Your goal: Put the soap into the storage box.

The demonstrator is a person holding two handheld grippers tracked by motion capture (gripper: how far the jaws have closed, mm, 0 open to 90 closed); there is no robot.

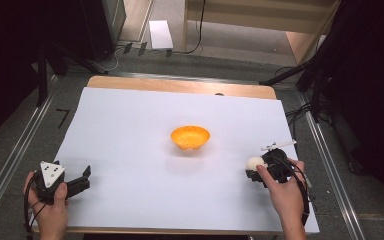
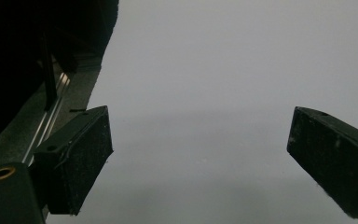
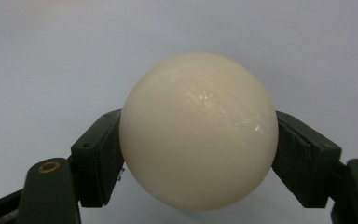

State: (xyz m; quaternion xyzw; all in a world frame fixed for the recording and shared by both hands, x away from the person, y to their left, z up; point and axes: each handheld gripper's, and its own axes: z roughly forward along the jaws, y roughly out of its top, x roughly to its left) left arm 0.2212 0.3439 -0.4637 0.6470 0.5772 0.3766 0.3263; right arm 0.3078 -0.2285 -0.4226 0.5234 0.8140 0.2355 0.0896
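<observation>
One orange bowl (image 1: 190, 137) stands on the bench (image 1: 130, 130). One cream ball (image 1: 254, 163) is there too. Two tongs are present: the left tongs (image 1: 82, 177) and the right tongs (image 1: 256, 169).

no readable text, labels, numbers or signs anywhere

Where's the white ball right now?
The white ball sits clamped in the right gripper, low over the white sheet near the table's right front, right of the orange bowl.

orange bowl (image 1: 190, 136), cream ball (image 3: 199, 130)
</observation>
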